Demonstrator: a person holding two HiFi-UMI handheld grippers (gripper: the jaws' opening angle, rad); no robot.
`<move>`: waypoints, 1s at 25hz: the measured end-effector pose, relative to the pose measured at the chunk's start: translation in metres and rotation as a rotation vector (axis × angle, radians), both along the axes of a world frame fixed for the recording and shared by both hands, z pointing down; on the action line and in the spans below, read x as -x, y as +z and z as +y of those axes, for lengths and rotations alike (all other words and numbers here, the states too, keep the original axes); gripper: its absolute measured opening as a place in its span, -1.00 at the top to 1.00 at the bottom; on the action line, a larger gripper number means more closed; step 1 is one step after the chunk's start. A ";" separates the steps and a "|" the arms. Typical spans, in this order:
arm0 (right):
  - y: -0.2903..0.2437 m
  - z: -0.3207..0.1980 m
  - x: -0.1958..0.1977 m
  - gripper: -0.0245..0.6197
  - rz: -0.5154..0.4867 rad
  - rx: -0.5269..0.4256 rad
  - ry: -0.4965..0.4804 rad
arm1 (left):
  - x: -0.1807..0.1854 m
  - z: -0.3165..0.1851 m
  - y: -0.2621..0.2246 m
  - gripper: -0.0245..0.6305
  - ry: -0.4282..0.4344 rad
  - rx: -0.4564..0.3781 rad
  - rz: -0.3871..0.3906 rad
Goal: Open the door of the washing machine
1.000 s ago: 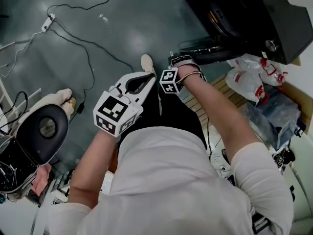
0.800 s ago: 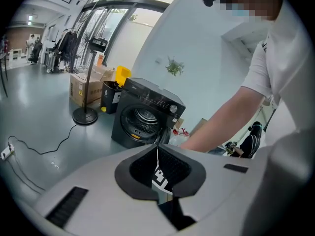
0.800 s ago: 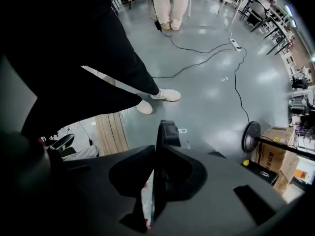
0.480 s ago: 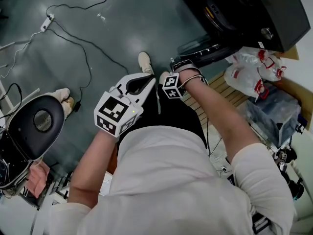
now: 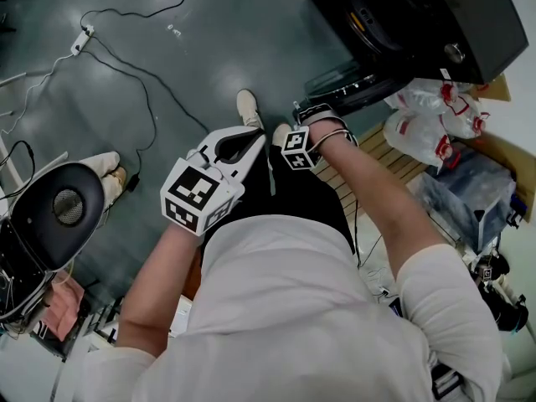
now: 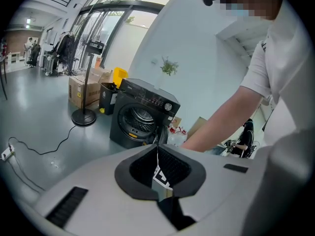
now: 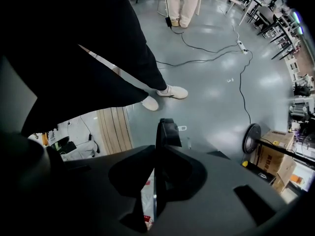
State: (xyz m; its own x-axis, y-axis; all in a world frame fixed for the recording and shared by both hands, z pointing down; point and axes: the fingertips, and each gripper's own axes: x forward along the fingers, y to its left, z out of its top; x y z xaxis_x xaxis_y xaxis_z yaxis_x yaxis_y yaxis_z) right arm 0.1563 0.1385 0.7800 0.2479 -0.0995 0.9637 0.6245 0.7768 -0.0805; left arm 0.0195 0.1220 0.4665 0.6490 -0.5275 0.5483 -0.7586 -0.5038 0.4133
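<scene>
The dark washing machine (image 5: 435, 23) stands at the top right of the head view. Its round door (image 5: 347, 82) hangs swung open, and the drum (image 6: 140, 116) shows in the left gripper view. My white left gripper (image 5: 258, 134) is held in front of my body, well short of the machine, and is shut on nothing (image 6: 157, 149). My dark right gripper (image 5: 308, 111) points steeply down at the floor just short of the open door. Its jaws stand together with only a thin slit between them and nothing in it (image 7: 166, 127).
Cables (image 5: 126, 65) and a power strip (image 5: 81, 38) lie on the grey floor. A black round seat (image 5: 67, 212) is at the left. Plastic bags (image 5: 427, 124) and wooden slats (image 5: 377, 153) lie beside the machine. Cardboard boxes (image 6: 81, 90) and a lamp stand (image 6: 83, 117) stand beyond it.
The right gripper has slid slightly right and down in the head view, and the whole view has shifted a little. Both grippers stay shut and the door stays open.
</scene>
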 end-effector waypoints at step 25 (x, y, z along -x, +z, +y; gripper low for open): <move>-0.035 -0.004 0.020 0.68 -0.152 0.112 0.214 | 0.000 -0.014 -0.016 0.87 -0.018 -0.009 0.022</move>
State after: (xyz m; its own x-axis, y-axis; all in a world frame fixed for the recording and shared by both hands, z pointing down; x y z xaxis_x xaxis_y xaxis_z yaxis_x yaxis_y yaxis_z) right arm 0.1362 0.1349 0.7448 0.1037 0.0488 0.9934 0.4592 0.8836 -0.0913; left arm 0.0198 0.1080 0.4506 0.6510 -0.5445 0.5289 -0.7585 -0.4937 0.4253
